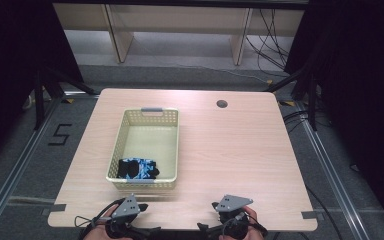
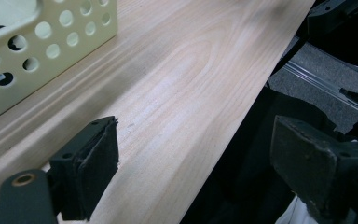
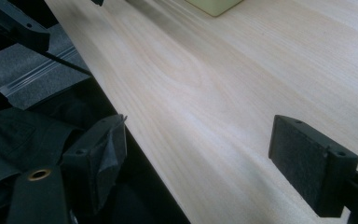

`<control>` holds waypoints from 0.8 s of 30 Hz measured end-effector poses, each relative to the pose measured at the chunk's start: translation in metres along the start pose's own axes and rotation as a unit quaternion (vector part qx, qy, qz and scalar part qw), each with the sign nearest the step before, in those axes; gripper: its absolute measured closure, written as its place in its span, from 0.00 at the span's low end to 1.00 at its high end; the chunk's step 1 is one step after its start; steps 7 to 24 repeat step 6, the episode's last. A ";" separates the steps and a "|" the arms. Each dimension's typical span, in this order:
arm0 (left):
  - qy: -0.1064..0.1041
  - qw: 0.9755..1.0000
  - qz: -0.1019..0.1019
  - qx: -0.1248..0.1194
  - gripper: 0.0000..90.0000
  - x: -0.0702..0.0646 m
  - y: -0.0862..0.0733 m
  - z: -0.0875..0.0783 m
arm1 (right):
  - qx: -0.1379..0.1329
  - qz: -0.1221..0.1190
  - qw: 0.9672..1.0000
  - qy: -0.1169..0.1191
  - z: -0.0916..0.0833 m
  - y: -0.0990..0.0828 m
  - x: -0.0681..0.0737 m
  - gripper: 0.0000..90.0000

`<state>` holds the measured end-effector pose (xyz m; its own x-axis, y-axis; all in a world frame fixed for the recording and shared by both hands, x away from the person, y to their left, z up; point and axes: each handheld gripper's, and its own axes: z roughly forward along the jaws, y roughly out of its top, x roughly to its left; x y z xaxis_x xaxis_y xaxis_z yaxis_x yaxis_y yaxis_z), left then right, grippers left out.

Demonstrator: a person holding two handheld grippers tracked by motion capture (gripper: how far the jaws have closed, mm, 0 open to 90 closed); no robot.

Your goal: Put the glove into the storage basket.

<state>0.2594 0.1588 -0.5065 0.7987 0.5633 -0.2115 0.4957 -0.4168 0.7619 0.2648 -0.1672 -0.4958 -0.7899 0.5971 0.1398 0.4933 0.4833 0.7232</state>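
A cream perforated basket [image 1: 128, 132] stands on the left half of the light wood table [image 1: 230, 150]. Inside it, at the near end, lies a black and blue bundle of cloth [image 1: 138, 168]. My left gripper [image 1: 128, 207] hovers at the table's near edge just in front of the basket; in its own view the left gripper [image 2: 196, 158] is open with nothing between the jaws, and the basket's wall [image 2: 42, 42] shows at upper left. My right gripper [image 1: 232, 206] is held at the near edge right of centre; in its own view the right gripper [image 3: 198, 158] is open and empty over bare wood.
A round cable hole [image 1: 222, 104] sits at the table's far right. Grey carpet with metal floor rails [image 1: 330, 170] flanks the table, and black stands and cables [image 1: 300, 85] rise at the far corners. A basket corner [image 3: 214, 5] shows at the top of the right gripper view.
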 end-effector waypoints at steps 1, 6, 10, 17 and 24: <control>0.006 1.000 0.009 0.007 0.17 0.002 0.000 -0.001 | 0.001 0.001 1.000 0.002 -0.001 0.000 0.000 0.22; 0.007 1.000 0.026 0.007 0.17 0.004 0.001 -0.002 | 0.008 0.008 1.000 0.000 0.000 0.000 0.000 0.22; 0.007 1.000 0.026 0.007 0.17 0.004 0.001 -0.002 | 0.008 0.008 1.000 0.000 0.000 0.000 0.000 0.22; 0.007 1.000 0.026 0.007 0.17 0.004 0.001 -0.002 | 0.008 0.008 1.000 0.000 0.000 0.000 0.000 0.22; 0.007 1.000 0.026 0.007 0.17 0.004 0.001 -0.002 | 0.008 0.008 1.000 0.000 0.000 0.000 0.000 0.22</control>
